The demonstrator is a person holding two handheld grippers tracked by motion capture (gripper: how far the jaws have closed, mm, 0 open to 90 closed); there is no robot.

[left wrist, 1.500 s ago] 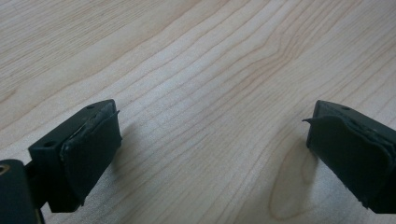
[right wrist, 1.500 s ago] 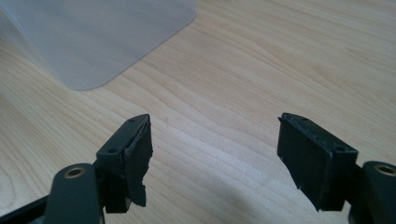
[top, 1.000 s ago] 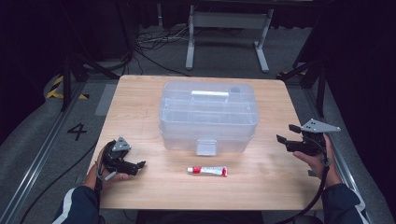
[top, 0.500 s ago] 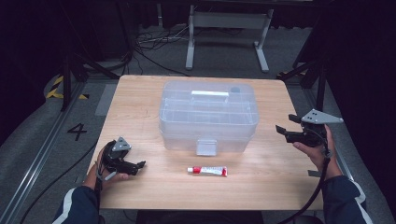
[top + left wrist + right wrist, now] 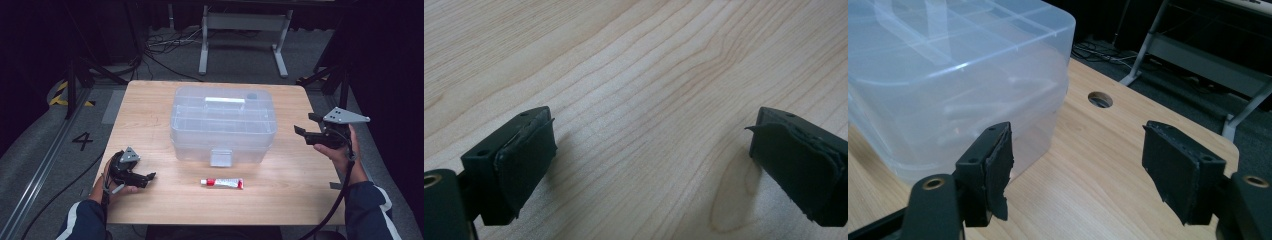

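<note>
Right tool (image 5: 306, 132) hovering open, empty, at 3 o'clock of clear box (image 5: 223, 125). Left tool (image 5: 150, 177) resting open on desk (image 5: 280, 200) at 8 o'clock. Tube (image 5: 222, 183) lying at 6 o'clock of box.

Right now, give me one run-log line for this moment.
left gripper: open, low over table, empty | right gripper: open, empty, raised beside box | tube: lying before box, untouched | box: lid shut

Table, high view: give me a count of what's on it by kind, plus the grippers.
Clear plastic storage box: 1
Red-and-white tube: 1
Grippers: 2, left gripper and right gripper, both open with nothing between the jaws
Total: 4
</note>
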